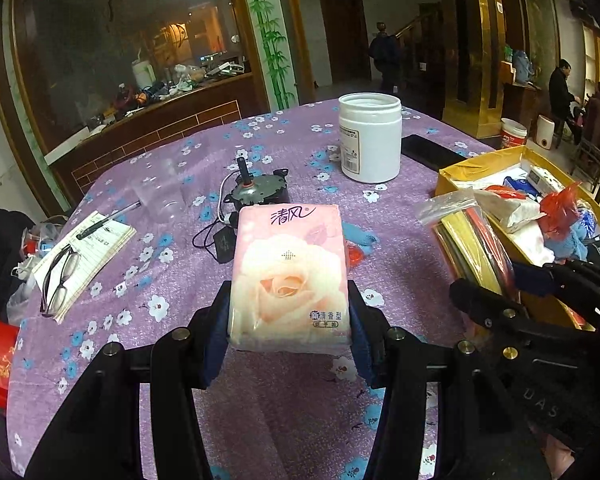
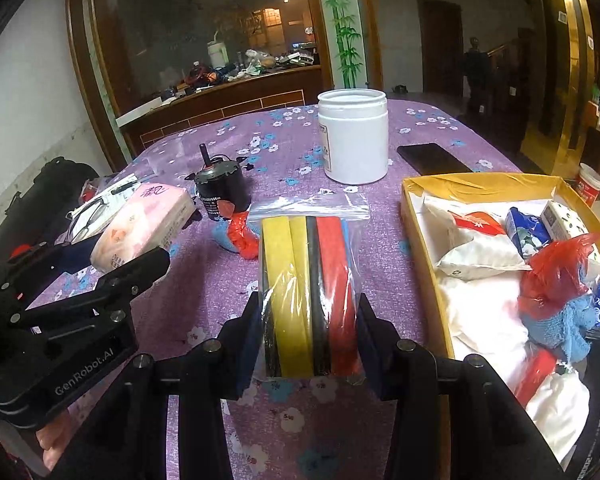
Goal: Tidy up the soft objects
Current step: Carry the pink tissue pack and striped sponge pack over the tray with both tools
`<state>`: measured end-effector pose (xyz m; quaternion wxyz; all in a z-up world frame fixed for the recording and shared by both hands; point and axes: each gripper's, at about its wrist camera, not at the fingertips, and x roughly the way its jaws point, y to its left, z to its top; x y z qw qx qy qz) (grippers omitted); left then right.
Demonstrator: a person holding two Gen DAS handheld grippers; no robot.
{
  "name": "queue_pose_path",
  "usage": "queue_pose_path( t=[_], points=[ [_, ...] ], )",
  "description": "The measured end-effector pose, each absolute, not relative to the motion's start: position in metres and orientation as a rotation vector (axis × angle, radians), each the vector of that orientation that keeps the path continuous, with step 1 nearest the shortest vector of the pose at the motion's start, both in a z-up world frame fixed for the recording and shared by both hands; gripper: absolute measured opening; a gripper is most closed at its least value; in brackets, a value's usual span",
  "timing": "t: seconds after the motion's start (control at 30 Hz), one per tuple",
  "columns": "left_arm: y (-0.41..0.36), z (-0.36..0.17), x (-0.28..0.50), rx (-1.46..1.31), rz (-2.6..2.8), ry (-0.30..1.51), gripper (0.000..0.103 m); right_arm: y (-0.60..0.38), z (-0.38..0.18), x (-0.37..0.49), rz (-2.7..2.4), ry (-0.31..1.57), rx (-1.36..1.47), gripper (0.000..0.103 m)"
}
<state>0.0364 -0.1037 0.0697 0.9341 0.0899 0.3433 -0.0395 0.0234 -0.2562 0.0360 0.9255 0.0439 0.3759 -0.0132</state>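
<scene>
A pink tissue pack [image 1: 290, 276] with a rose print is clamped between the pads of my left gripper [image 1: 288, 320], held above the purple flowered tablecloth [image 1: 172, 280]. My right gripper [image 2: 310, 340] is shut on a clear zip bag of yellow, black and red sponges [image 2: 308, 292], also lifted off the cloth. The right wrist view shows the left gripper [image 2: 112, 264] with the tissue pack [image 2: 140, 224] at the left. In the left wrist view the right gripper's fingers [image 1: 496, 312] and the sponge bag [image 1: 472, 240] sit at the right, beside the yellow box [image 1: 460, 176].
The yellow box [image 2: 424, 240] at the right holds white pouches, tissue packs, a blue cloth and red plastic. A white jar [image 2: 354, 136], a phone [image 2: 432, 158], a small motor [image 2: 220, 192], a blue cloth with red plastic [image 2: 240, 236], and a notepad with glasses [image 1: 76, 256] lie on the cloth.
</scene>
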Motion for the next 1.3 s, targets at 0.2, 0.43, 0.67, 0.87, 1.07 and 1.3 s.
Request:
queue_pose_path(
  t=[0.2, 0.43, 0.67, 0.87, 1.07, 1.3],
  points=[
    [-0.105, 0.069, 0.037, 0.192, -0.076, 0.697, 0.05, -0.256, 0.036, 0.023, -0.021, 0.769, 0.094, 0.045],
    [-0.108, 0.068, 0.036, 0.207, -0.073, 0.693, 0.05, -0.258, 0.038, 0.021, -0.015, 0.756, 0.11, 0.045],
    [-0.112, 0.067, 0.034, 0.229, -0.064, 0.677, 0.05, -0.261, 0.046, 0.015, -0.012, 0.72, 0.134, 0.045],
    [-0.115, 0.071, 0.028, 0.241, -0.068, 0.642, 0.05, -0.264, 0.049, 0.014, -0.016, 0.711, 0.153, 0.045],
    [-0.118, 0.072, 0.026, 0.259, -0.06, 0.625, 0.05, -0.263, 0.05, 0.013, -0.013, 0.708, 0.154, 0.045],
    [-0.12, 0.073, 0.023, 0.272, -0.051, 0.605, 0.05, -0.266, 0.05, 0.013, -0.019, 0.703, 0.164, 0.045]
  ],
)
